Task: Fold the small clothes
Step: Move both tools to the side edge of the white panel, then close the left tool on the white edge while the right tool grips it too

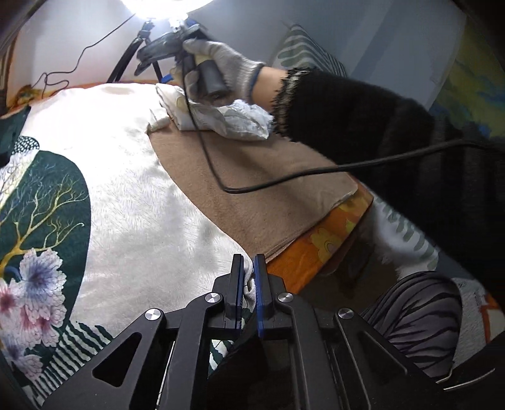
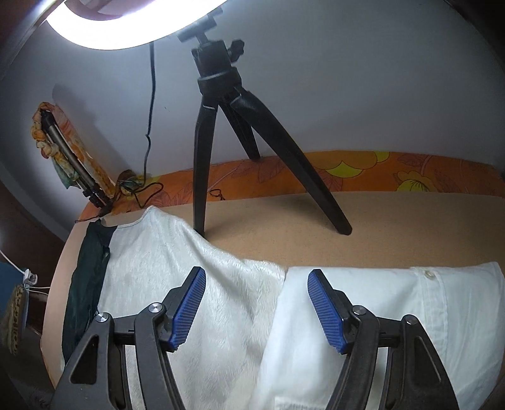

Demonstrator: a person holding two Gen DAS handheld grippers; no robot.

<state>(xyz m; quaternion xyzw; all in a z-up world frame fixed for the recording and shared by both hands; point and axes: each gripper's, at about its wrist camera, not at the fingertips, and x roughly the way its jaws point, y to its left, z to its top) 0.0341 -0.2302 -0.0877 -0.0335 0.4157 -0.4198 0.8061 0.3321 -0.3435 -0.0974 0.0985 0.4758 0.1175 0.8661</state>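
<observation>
A shiny cream garment with dark green and floral print lies spread on a tan mat. My left gripper is shut on its near edge, white cloth pinched between the pads. My right gripper is at the far end, over a folded white shirt. In the right wrist view the right gripper is open and empty, hovering above the seam where the cream garment meets the white buttoned shirt.
A black tripod with a ring light stands on the mat at the back, cables beside it. An orange floral sheet borders the mat. A black cable crosses the mat. My striped knee is at right.
</observation>
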